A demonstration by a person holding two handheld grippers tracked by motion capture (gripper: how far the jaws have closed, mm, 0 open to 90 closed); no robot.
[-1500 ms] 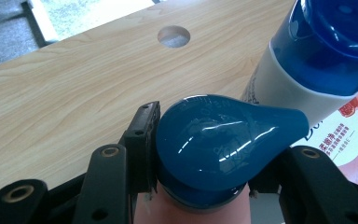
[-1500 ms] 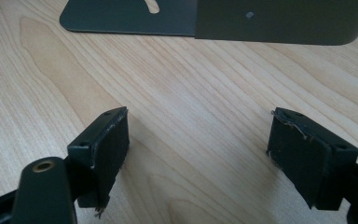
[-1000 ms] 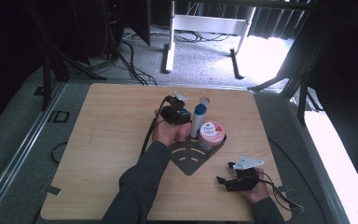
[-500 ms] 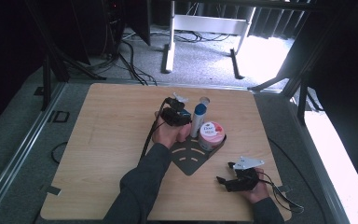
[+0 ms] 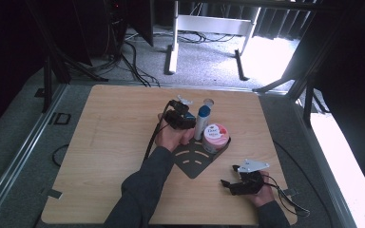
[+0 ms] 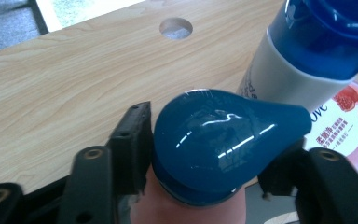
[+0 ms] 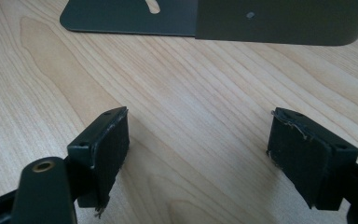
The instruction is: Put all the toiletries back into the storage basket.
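1. The right tool (image 5: 232, 176) rests on the counter (image 5: 109, 142) just near of the dark rack (image 5: 195, 161), jaws wide apart with nothing between them.
2. The left tool (image 6: 205, 149), jaws just opening, brackets a blue-capped pink bottle (image 6: 223, 140) on the rack; contact unclear.
3. Its view shows a white bottle (image 6: 303, 56) and pink jar (image 6: 354, 126) just behind.

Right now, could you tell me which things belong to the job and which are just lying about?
In the job: teardrop-capped bottle between the left gripper's jaws, which have just been opening; dark rack; white bottle; pink jar.
Lying about: right gripper, open on the table; floor cables.
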